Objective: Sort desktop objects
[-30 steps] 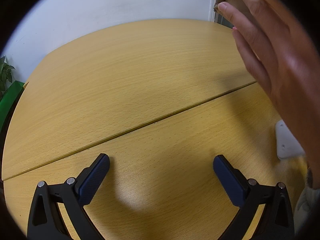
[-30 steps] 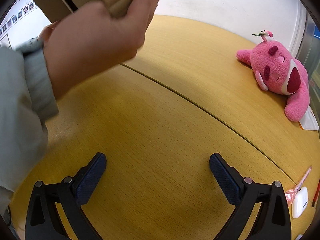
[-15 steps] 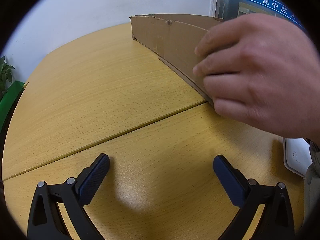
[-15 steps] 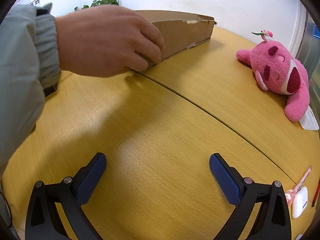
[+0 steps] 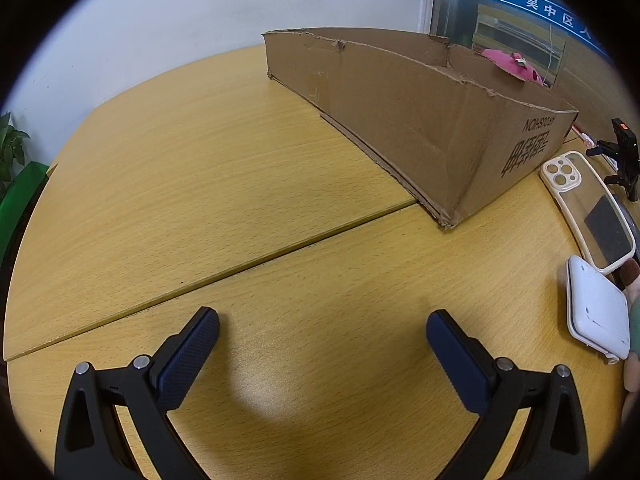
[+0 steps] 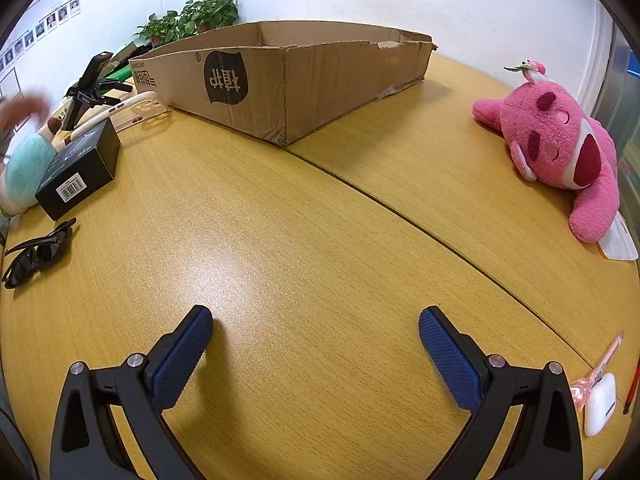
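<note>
Flanking cardboard box, pink plush, sunglasses

A long, shallow brown cardboard box is sitting at the far middle of the yellow wooden table. Right of it, a pink plush bear is lying near the edge. Left of the box, a clear phone case is lying just beside it, with a black carton nearer and black sunglasses nearer still. A white earbud case is resting at the near right, touching a pink pen.
</note>
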Demonstrator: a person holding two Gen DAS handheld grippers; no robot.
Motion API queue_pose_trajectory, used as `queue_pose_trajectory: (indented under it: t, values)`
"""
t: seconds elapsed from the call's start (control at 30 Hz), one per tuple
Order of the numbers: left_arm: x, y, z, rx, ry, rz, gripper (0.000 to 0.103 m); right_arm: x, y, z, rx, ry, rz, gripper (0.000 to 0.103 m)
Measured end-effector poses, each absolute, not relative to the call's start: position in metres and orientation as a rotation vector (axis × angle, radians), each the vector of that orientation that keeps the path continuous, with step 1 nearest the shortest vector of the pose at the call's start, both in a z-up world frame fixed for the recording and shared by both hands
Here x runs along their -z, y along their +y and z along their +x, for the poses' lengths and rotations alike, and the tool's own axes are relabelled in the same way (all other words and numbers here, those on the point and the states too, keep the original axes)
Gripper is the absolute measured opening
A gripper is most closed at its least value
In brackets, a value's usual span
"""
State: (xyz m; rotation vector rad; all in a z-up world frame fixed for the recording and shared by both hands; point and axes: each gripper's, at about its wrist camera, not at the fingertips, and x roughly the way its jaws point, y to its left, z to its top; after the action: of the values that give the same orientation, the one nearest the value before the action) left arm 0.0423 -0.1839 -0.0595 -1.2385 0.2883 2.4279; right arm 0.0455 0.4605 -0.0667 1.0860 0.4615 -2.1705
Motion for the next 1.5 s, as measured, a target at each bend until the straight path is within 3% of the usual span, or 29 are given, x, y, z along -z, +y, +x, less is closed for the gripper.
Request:
queue_pose_trajectory:
  t: [0.4, 0.67, 0.9, 1.07, 1.23, 1.37, 1.5]
  values:
    - [0.060, -0.181, 0.043, -2.426, 0.290, -1.238, 0.103, 0.057, 0.454, 0.058, 2.255, 0.416, 1.128, 0.103]
    - [0.061, -0.181, 0.042, -2.426, 0.291, -1.237, 0.103, 0.049, 0.418, 0.079, 2.425, 0.291, 1.392, 0.103]
    - [0.060, -0.184, 0.042, -2.422, 0.287, -1.237, 0.103, -0.055, 0.360, 0.185, 2.548, 0.147, 0.972, 0.103]
    - [0.060, -0.182, 0.037, -2.435, 0.277, -1.244, 0.103, -0.103, 0.283, 0.238, 2.463, 0.283, 0.777, 0.103]
    - [0.064, -0.186, 0.052, -2.679, 0.102, -1.376, 0.103, -0.088, 0.205, 0.249, 2.224, 0.268, 0.813, 0.103]
    - [0.058, -0.179, 0.091, -2.643, 0.103, -1.541, 0.102, -0.046, 0.150, 0.244, 2.035, 0.389, 0.923, 0.103]
    - [0.023, -0.170, 0.176, -2.746, -0.030, -1.395, 0.102, -0.018, 0.114, 0.246, 1.904, 0.511, 0.936, 0.103]
